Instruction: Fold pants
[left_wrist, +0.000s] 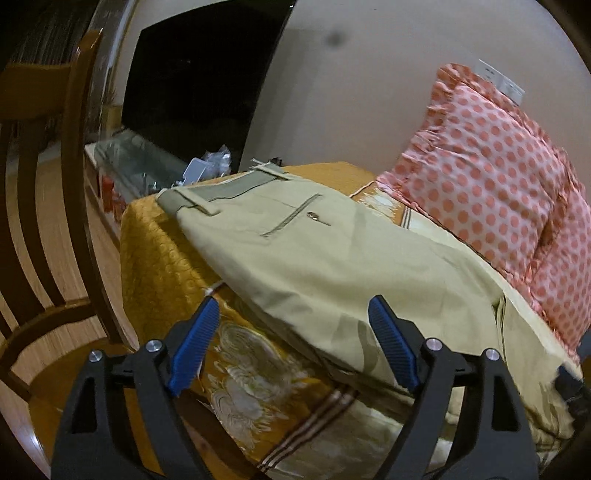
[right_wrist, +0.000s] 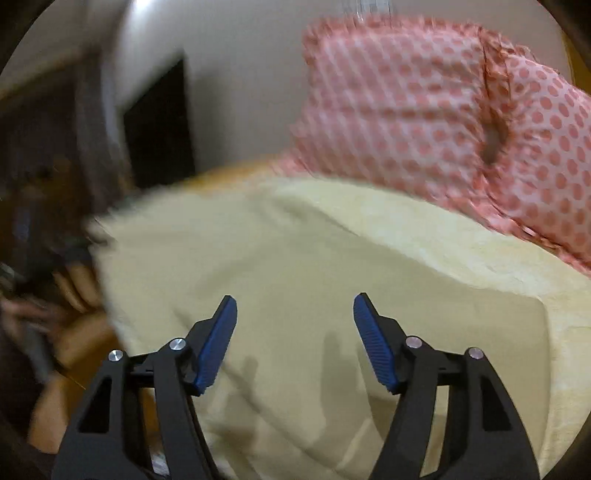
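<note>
Beige pants (left_wrist: 332, 258), lying flat on the bed, waistband at far end, back pocket facing up

Left gripper (left_wrist: 291, 314) and right gripper (right_wrist: 294, 306) look alike: black plastic arms with triangular cut-outs, round silver screws at the joints, and ribbed blue pads (left_wrist: 192, 347) on the fingers. Bare skin (right_wrist: 79, 284) shows, blurred.

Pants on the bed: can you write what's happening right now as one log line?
pants: lying on bed, beside pillow | left gripper: open, empty | right gripper: open, empty, over pants
</note>
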